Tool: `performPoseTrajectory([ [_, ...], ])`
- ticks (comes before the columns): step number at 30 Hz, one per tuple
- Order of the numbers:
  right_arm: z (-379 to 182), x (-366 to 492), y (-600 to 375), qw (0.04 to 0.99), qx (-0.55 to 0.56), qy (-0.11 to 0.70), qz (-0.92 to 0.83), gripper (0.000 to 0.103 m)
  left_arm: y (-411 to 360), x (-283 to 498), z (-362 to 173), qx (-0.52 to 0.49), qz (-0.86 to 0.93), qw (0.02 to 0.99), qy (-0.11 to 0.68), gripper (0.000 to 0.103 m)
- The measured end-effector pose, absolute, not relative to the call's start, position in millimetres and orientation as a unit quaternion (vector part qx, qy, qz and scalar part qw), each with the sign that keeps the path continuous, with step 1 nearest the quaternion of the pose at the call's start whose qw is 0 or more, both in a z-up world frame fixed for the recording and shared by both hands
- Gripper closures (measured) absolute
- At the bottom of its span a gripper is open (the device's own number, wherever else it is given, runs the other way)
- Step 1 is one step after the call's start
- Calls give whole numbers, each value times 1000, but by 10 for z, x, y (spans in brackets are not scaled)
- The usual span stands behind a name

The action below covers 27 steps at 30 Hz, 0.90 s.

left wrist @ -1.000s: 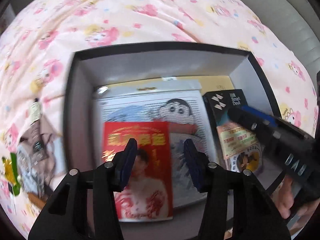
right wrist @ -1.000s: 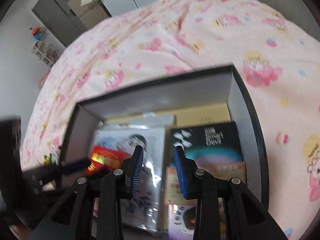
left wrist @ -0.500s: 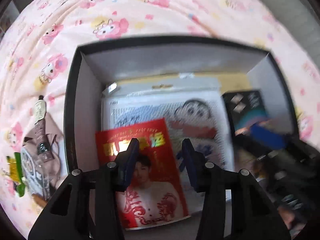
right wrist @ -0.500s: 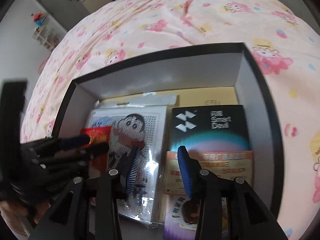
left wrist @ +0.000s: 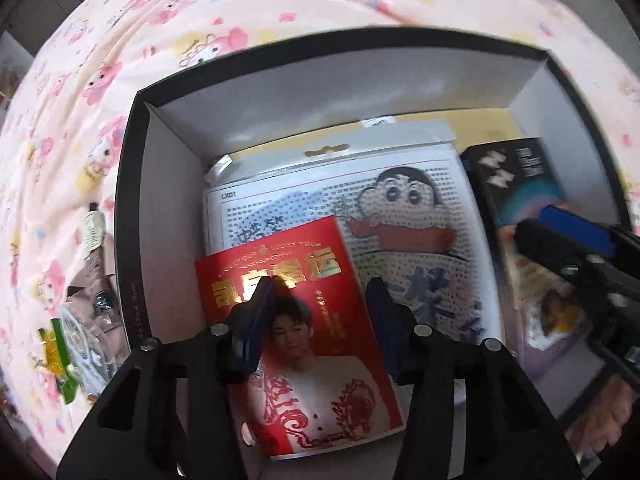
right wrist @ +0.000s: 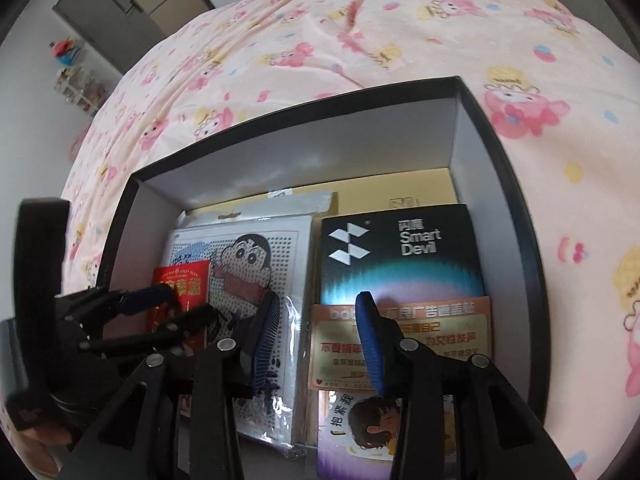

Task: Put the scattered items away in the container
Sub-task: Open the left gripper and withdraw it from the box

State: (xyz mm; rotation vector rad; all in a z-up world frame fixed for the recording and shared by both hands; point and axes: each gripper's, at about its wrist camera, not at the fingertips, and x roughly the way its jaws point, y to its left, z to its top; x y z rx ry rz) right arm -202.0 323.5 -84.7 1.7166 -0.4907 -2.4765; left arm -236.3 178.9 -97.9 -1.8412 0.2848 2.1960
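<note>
A black box point(left wrist: 132, 200) with grey inner walls stands on the pink bedspread. Inside it a red packet point(left wrist: 320, 392) lies askew on a cartoon bead pack point(left wrist: 400, 208). My left gripper point(left wrist: 320, 286) points straight down over the red packet. Its jaws are opening and the pads do not press on the packet. In the right wrist view my right gripper point(right wrist: 318, 298) hangs open and empty over the cartoon pack point(right wrist: 256, 256) and an orange card point(right wrist: 440, 336). A black Smart Devil box point(right wrist: 400, 248) lies behind the card. The left gripper point(right wrist: 176, 304) shows at left.
On the bedspread left of the box lie a brown tube and pouch point(left wrist: 92, 248) and a green and yellow packet point(left wrist: 60, 352) with a clear wrapper. A purple card point(right wrist: 360, 432) lies at the box's near end. A grey cabinet point(right wrist: 120, 4) stands far behind.
The red packet has turned askew under my left gripper, which sank a little toward the box. My right gripper's jaws have spread wider.
</note>
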Motion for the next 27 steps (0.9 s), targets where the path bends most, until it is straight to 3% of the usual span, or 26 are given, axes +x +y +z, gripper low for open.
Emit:
performPoseTrajectory([
  [8,-759,-1832,3150,34,551,-128,-824,68,1699,-2094,-660,-563,810,153,56,44],
  [10,-630,-1732,3148,15,531,-111,-840,67,1662,-2029,-506,-532,834,139,46,27],
  [11,-546,-1664,3148,7,518,-107,-849,66,1593,-1921,-400,-514,847,131,43,23],
  [15,-186,-1334,3063,-23,459,-85,-884,56,1532,-1710,-30,-457,880,123,48,20],
  [18,54,-1074,2938,-48,416,-70,-905,37,1452,-1542,131,-423,897,116,60,12],
  [27,472,-433,2578,-46,369,-68,-926,36,1079,-686,664,-371,922,101,43,10],
])
